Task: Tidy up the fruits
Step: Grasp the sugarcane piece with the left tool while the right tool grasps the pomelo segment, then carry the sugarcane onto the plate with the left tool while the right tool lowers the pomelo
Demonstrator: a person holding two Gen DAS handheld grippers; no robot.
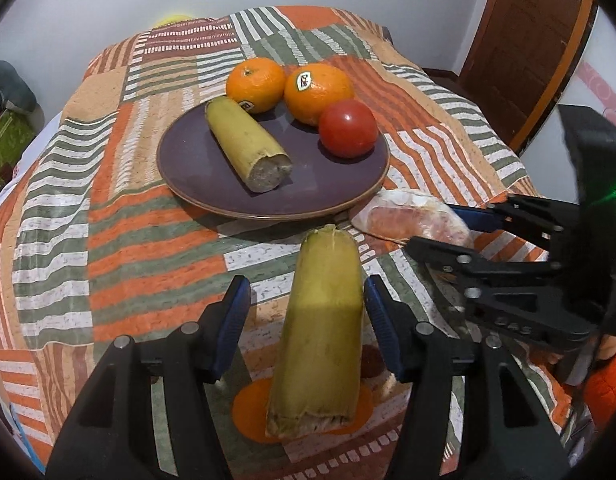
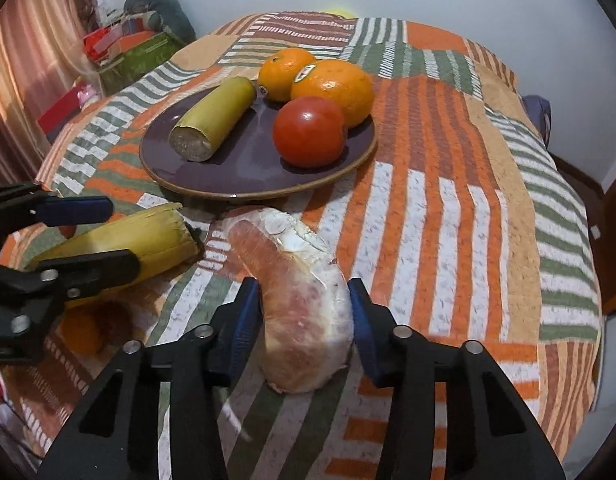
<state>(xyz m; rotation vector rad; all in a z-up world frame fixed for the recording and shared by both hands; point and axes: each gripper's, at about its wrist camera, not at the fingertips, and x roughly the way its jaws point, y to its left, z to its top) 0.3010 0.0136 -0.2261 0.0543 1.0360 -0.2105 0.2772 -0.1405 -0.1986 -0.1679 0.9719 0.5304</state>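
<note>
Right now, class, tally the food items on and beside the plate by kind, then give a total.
Oranges: 2
Tomato: 1
Banana pieces: 2, one on the plate, one off it
Peeled pomelo segment: 1
Total: 6

Glossy glazed plate (image 1: 211, 196) rests on a matt, nubbly cloth (image 1: 107, 240).
</note>
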